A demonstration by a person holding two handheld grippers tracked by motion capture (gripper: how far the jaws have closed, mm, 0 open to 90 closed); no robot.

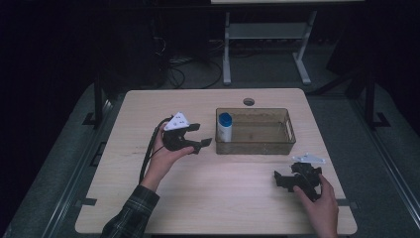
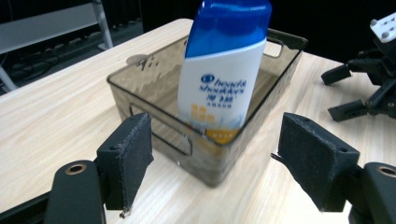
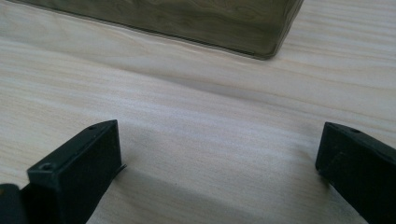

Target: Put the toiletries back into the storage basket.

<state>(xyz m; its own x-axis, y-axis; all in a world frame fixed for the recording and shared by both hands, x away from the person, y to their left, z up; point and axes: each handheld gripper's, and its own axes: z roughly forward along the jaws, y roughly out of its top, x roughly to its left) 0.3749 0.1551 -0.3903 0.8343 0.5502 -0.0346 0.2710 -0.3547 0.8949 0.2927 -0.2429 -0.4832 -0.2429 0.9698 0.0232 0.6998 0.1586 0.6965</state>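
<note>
A white shampoo bottle point(image 1: 225, 128) with a blue cap stands upright in the left end of a smoky clear bin point(image 1: 289, 130) on the wooden table. My left gripper point(image 1: 200, 136) is held just left of the bin, open and empty, its jaws pointing at the bottle. In the left gripper view the bottle point(image 2: 219, 79) stands in the bin's point(image 2: 140, 100) near corner, beyond my left gripper point(image 2: 212, 161). My right gripper point(image 1: 281, 179) sits low over the table at the front right, open and empty. In the right gripper view my right gripper point(image 3: 217, 161) faces bare wood, with the bin's point(image 3: 187, 21) wall beyond.
The table point(image 1: 213, 198) has a round cable hole point(image 1: 248, 101) near its far edge. Behind it a white desk frame point(image 1: 267, 39) stands on a dark floor with cables. My right gripper point(image 2: 369, 88) lies to the right of the bin in the left gripper view.
</note>
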